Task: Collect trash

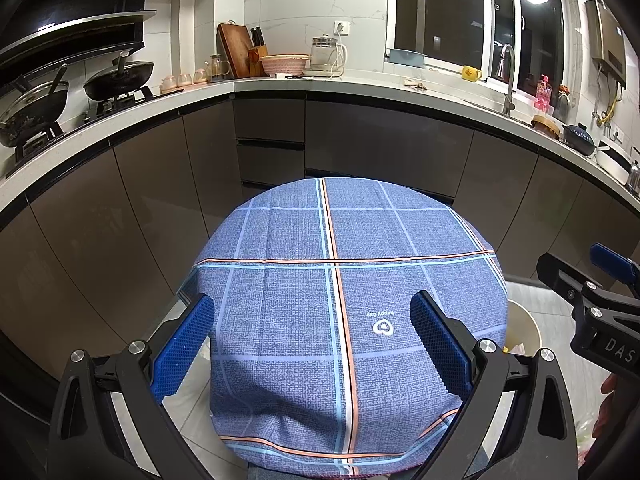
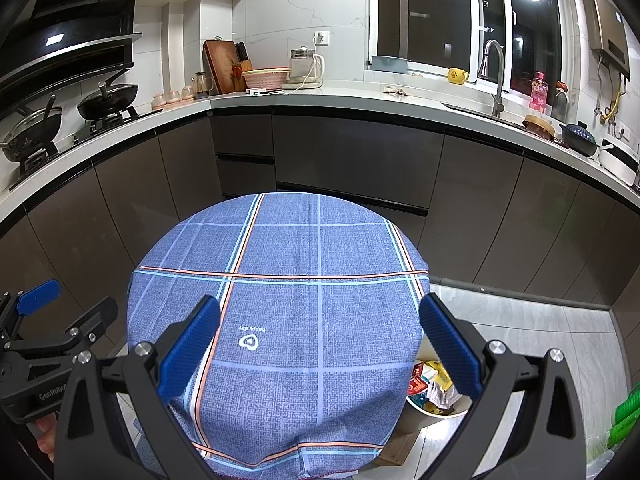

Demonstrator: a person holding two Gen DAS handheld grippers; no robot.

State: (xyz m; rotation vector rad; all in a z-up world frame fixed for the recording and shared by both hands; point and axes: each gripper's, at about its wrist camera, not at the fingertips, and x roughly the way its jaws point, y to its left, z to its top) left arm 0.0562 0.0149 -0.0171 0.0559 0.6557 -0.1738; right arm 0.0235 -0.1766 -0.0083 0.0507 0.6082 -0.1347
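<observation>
A small round table under a blue plaid cloth [image 1: 304, 280] [image 2: 320, 304] fills the middle of both views; nothing lies on it. My left gripper [image 1: 312, 344] hovers open over its near half, blue pads wide apart and empty. My right gripper [image 2: 320, 344] is likewise open and empty above the cloth. A white trash bin [image 1: 524, 328] stands on the floor to the table's right; in the right wrist view the trash bin [image 2: 436, 412] holds colourful wrappers [image 2: 430, 384]. Each gripper shows at the edge of the other's view, the right gripper [image 1: 576, 276] and the left gripper [image 2: 76, 300].
Dark cabinets [image 1: 360, 140] and a white L-shaped counter [image 1: 360, 88] wrap around behind the table. Pans sit on the stove [image 1: 112, 80] at left, a sink faucet [image 1: 508, 76] at right. Grey tiled floor [image 2: 520, 328] lies right of the table, and a green object [image 2: 628, 408] sits at the far right.
</observation>
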